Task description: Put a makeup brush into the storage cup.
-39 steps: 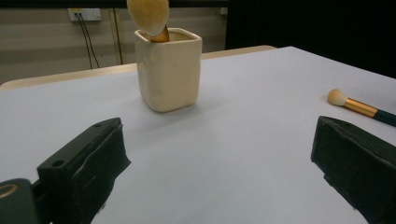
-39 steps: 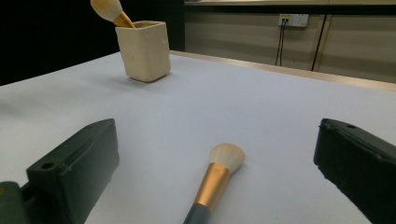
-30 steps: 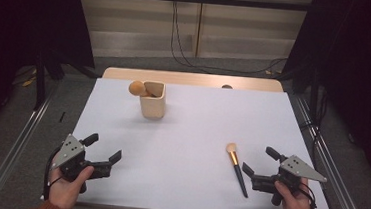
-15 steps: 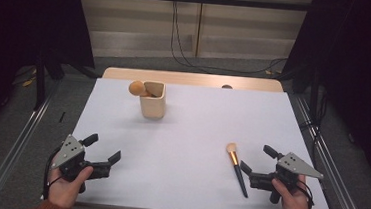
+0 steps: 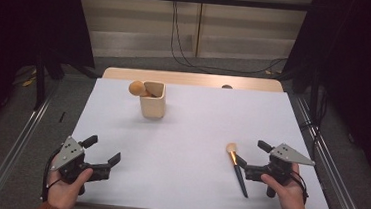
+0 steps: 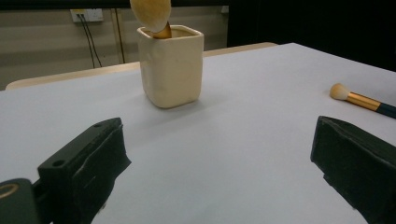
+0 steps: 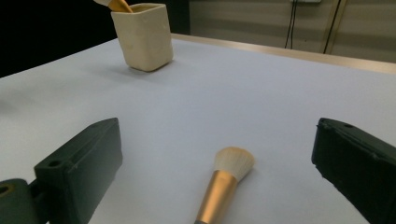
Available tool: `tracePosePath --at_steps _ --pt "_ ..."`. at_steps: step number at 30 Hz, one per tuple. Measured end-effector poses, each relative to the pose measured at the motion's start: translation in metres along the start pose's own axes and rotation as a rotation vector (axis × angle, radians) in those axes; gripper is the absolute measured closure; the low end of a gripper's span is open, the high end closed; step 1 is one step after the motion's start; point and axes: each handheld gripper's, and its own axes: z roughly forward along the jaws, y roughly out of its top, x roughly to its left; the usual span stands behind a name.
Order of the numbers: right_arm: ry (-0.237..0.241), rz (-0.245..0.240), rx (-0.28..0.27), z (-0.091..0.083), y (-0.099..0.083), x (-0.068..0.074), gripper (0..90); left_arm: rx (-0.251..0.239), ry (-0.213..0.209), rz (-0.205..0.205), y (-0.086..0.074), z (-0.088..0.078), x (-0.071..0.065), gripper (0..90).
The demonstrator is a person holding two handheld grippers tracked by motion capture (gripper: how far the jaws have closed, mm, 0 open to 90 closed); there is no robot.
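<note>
My right gripper (image 5: 255, 158) has edged left, jaws spread around the gold-ferruled, dark-handled makeup brush (image 7: 223, 186), probably nearly ready to grasp it.

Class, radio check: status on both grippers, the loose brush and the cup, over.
Right gripper open, jaws straddling the makeup brush, no grip yet. Left gripper open, idle. Cup upright, one brush inside. Path between looks unobstructed.

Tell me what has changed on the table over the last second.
The right hand-held gripper has edged left, toward the makeup brush lying on the table, so its open jaws now straddle the brush; nothing is gripped yet. The left hand-held gripper, the cup and the brush in it stayed put.
</note>
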Motion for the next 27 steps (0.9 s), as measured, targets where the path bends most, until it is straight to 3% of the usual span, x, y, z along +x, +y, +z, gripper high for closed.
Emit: tracePosePath --at_steps 8,12,15,19,24,27 --pt "-0.002 -0.026 0.065 0.008 0.006 -0.003 2.5 -0.001 -0.001 -0.004 0.000 0.000 0.000 3.2" --pt "0.002 -0.045 0.126 0.010 0.011 -0.004 3.4 0.004 -0.007 0.005 0.000 0.000 0.000 3.2" --pt "0.019 -0.033 0.163 0.012 0.014 -0.005 3.8 -0.001 -0.004 -0.005 0.000 0.000 0.000 3.2" --pt "0.072 -0.016 0.250 0.016 0.018 -0.009 3.4 -0.002 -0.007 -0.009 0.000 0.001 0.000 3.2" --pt "0.078 -0.032 0.326 0.023 0.023 -0.011 3.7 0.000 -0.005 -0.005 0.001 0.001 0.000 3.2" --pt "0.090 -0.035 0.405 0.028 0.024 -0.010 4.4 0.000 -0.006 -0.004 0.001 0.001 0.000 3.2"
